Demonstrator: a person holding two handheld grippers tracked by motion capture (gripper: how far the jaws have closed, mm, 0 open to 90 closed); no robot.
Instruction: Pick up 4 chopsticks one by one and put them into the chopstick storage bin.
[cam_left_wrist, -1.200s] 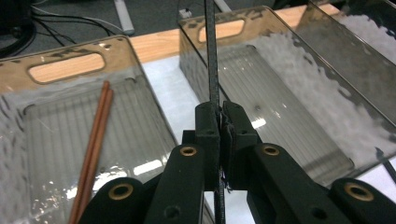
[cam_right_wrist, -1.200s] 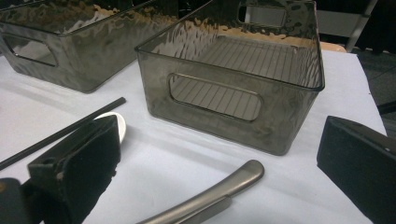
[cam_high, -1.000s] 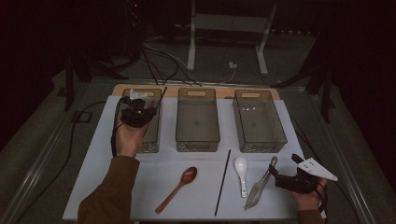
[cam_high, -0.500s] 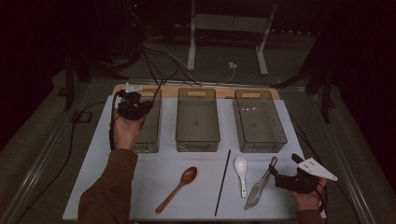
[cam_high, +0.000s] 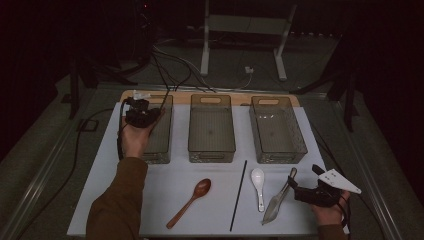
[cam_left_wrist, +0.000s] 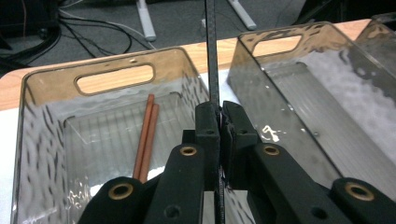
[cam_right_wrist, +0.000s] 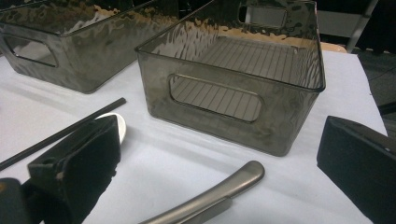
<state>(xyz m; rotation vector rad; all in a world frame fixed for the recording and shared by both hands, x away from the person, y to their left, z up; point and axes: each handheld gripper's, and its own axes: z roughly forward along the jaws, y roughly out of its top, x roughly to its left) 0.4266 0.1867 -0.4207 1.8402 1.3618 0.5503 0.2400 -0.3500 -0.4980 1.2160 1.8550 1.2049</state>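
Left gripper (cam_left_wrist: 219, 109), jaws clamped on thin black chopstick (cam_left_wrist: 212, 51) over smoky clear plastic left bin (cam_left_wrist: 46, 88): lower, apparently beside brown wooden pair (cam_left_wrist: 145, 135), then release; right gripper (cam_right_wrist: 219, 158) gapes idle.

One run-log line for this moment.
left gripper: shut on black chopstick, over left bin | right gripper: open, astride metal handle | brown chopsticks in bin

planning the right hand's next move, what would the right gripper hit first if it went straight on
Likely the metal handle lying between its open jaws; past that, the near wall of the clear bin. Depth is hard to judge.
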